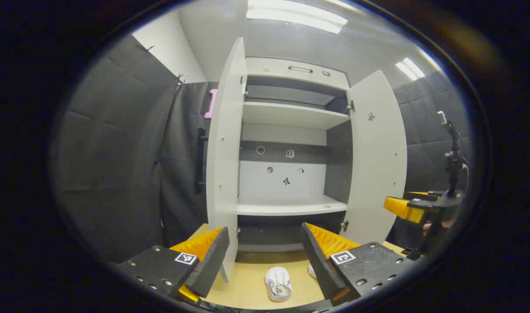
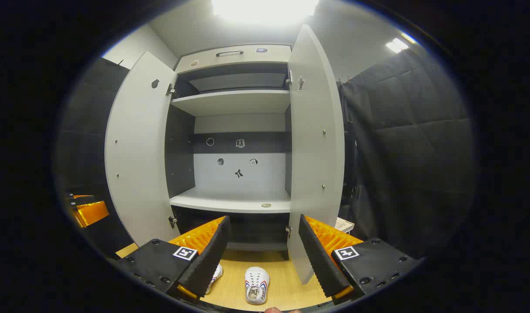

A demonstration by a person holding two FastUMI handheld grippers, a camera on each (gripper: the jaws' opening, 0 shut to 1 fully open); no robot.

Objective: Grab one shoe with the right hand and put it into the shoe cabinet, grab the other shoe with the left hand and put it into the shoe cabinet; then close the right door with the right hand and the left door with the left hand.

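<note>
While cabinet [image 2: 234, 130] gapes, shoes [image 2: 256, 284] lie toes toward it.

Shoe cabinet [image 2: 241, 104] stood w/ both grey doors wide open, shelves bare. Two white shoes [image 2: 256, 284] w/ striped sides lay near each other on wooden floor in front, toes toward cabinet.

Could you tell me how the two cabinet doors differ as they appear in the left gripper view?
The left door is seen nearly edge-on, a narrow strip; the right door shows its broad inner face. The left door's bottom sits behind the left claw; the right door's stands beside it. Both are pale grey and open.
</note>
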